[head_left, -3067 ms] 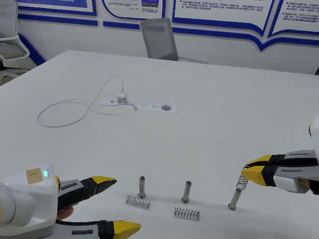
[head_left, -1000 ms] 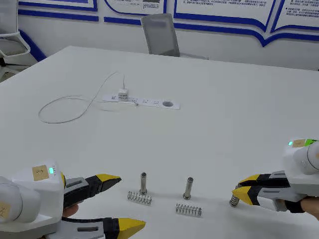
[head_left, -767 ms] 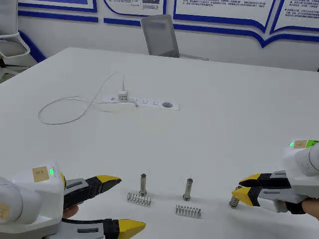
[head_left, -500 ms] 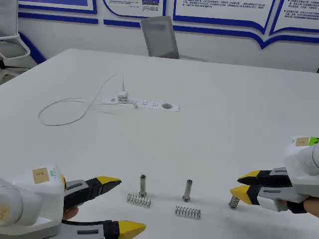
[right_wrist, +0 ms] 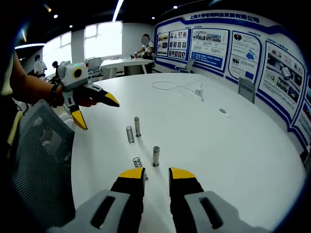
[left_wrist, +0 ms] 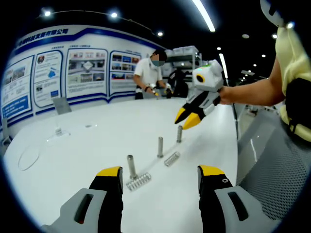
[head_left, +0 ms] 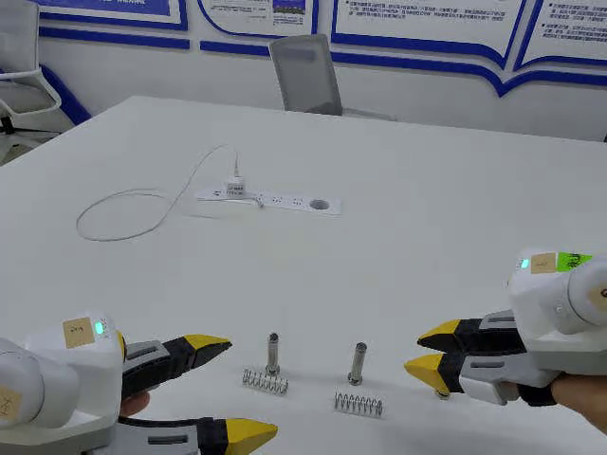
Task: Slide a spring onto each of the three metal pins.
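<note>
Poster [head_left: 427,14] lettering being unreadable, left gripper [head_left: 228,389] being held wide open, right gripper [head_left: 427,353] parted and empty, springs [head_left: 264,381] [head_left: 358,405] lying beside two bare pins [head_left: 273,353] [head_left: 358,363], third pin [left_wrist: 179,134] being screened in head view by right gripper, power strip [head_left: 275,201] beyond.

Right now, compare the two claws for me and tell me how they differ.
The left claw has its jaws spread wide; the right claw shows only a narrow gap. The left claw hangs short of the left pin and its loose spring; the right claw's tips are close above the right-hand pin. Both have yellow tips and hold nothing.
</note>
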A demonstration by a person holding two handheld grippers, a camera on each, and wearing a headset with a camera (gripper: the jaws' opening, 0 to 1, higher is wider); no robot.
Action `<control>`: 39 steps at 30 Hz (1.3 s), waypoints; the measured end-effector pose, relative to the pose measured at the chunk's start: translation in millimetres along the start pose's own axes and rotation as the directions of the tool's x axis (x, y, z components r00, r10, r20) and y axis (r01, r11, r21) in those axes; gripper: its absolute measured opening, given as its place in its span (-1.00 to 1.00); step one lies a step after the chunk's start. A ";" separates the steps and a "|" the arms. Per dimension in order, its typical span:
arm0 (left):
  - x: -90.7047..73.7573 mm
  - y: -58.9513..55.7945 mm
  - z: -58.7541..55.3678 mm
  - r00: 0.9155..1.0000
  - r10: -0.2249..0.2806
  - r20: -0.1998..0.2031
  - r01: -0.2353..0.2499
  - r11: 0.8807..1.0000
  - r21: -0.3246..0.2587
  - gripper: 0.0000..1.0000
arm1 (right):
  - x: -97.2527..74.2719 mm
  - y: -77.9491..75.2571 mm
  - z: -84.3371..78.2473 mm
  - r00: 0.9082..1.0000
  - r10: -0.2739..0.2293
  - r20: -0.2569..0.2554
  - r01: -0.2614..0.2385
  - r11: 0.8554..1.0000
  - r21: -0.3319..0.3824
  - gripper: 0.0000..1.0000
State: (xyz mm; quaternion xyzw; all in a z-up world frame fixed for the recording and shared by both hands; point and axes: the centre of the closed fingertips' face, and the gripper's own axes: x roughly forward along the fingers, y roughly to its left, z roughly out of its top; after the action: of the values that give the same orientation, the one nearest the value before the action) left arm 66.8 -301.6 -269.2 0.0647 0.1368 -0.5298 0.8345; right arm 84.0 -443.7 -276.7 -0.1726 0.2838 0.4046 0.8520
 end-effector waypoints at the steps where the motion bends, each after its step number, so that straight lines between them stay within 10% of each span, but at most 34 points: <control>1: -0.2 0.0 -0.1 1.000 0.000 0.000 0.000 1.000 -0.001 0.27 | 2.2 2.2 -1.0 1.000 0.008 -0.005 -0.008 1.000 -0.004 -0.59; 14: 1.9 0.9 -1.7 1.000 -0.002 0.000 0.002 1.000 -0.006 0.27 | 33.2 24.3 -18.4 0.992 0.110 -0.068 -0.113 0.993 -0.040 -0.60; 39: 1.8 -0.6 -4.1 1.000 -0.010 -0.006 0.010 1.000 -0.011 0.25 | 56.6 26.1 -46.9 0.978 0.150 -0.148 -0.159 0.986 -0.052 -0.70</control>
State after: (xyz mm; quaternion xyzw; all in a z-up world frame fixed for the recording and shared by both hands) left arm 66.4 -302.4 -273.6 0.0609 0.1424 -0.5328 0.8320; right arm 76.3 -418.8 -350.2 -0.2057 0.3436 0.4651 0.7895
